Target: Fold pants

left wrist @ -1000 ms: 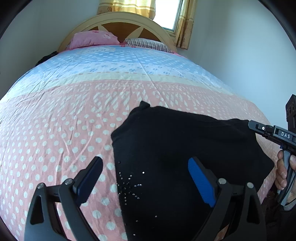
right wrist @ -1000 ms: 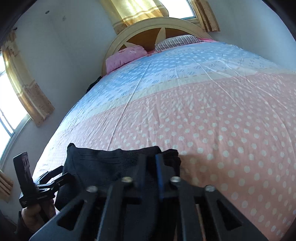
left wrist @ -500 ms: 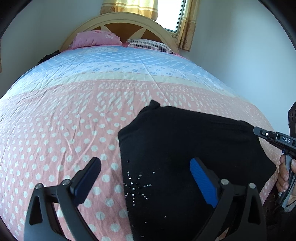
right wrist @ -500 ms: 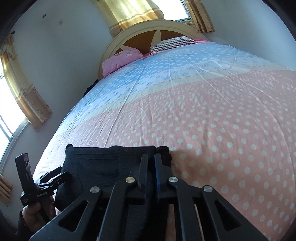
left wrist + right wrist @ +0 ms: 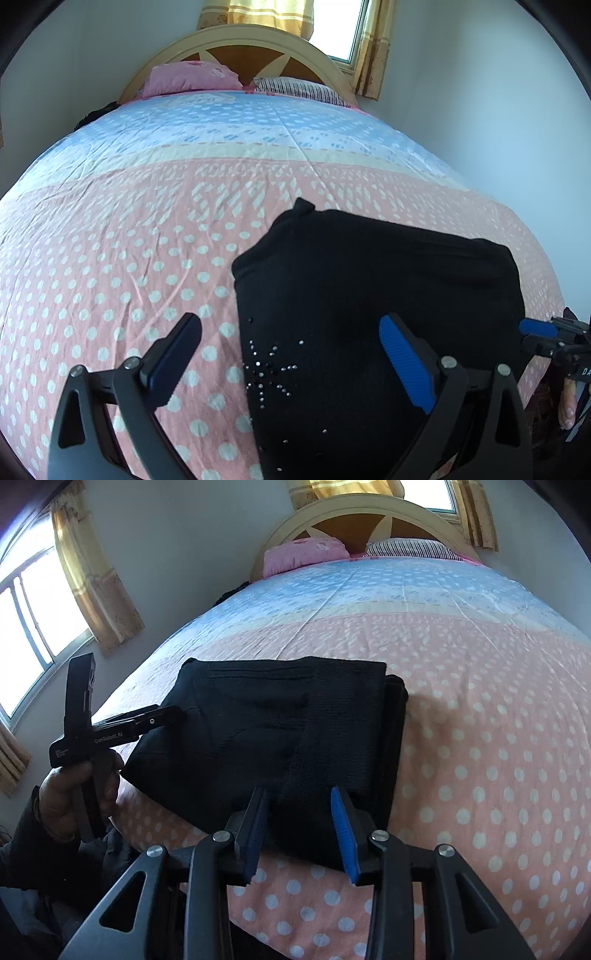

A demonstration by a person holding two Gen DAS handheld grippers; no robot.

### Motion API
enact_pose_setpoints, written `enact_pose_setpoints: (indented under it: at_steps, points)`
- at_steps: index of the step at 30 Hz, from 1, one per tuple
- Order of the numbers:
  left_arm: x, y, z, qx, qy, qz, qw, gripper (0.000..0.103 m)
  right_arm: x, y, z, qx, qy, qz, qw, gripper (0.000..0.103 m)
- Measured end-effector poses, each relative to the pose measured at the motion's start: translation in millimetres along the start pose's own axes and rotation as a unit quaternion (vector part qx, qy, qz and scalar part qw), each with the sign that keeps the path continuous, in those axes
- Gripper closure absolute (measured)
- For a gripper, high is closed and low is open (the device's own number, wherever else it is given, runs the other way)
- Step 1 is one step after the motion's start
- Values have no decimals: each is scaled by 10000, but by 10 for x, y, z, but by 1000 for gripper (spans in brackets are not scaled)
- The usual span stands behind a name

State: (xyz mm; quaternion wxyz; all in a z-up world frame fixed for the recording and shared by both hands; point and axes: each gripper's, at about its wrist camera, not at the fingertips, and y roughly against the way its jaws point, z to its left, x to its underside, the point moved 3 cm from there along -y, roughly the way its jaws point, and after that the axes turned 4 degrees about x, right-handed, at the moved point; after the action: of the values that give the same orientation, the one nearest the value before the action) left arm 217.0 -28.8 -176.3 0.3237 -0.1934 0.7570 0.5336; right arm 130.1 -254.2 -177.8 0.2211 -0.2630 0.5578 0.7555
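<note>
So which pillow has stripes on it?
The striped pillow, on the right by the headboard. The pink pillow beside it is plain pink with faint flowers.

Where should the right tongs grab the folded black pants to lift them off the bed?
Probably the near edge of the black pants, approached level from the foot of the bed. That edge lies right ahead of the open right tongs, and the stacked layers there could be pinched together.

Pants (image 5: 369, 295) near edge cut off by frame bottom; right gripper (image 5: 535, 334) mostly out of frame, apparently parted.
</note>
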Motion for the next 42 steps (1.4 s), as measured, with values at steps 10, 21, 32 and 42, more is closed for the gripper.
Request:
enact_pose_setpoints:
  at_steps: [10,21,32,42]
  points:
    - [7,75,99,15,-8,-82,10000,3,-141,335,-189,-118,-714,-859,9937,36]
    - [10,-64,329,673,601,178,9958,3,-198,-222,-505,-267,-1679,-220,9852,33]
    - [-11,-152,208,1293,482,312,9899,62,-222,-195,-444,-762,-1803,-214,9804,74]
    - [-88,175,257,1303,507,-112,9901,90,-632,8,-8,-724,-1063,-483,9905,76]
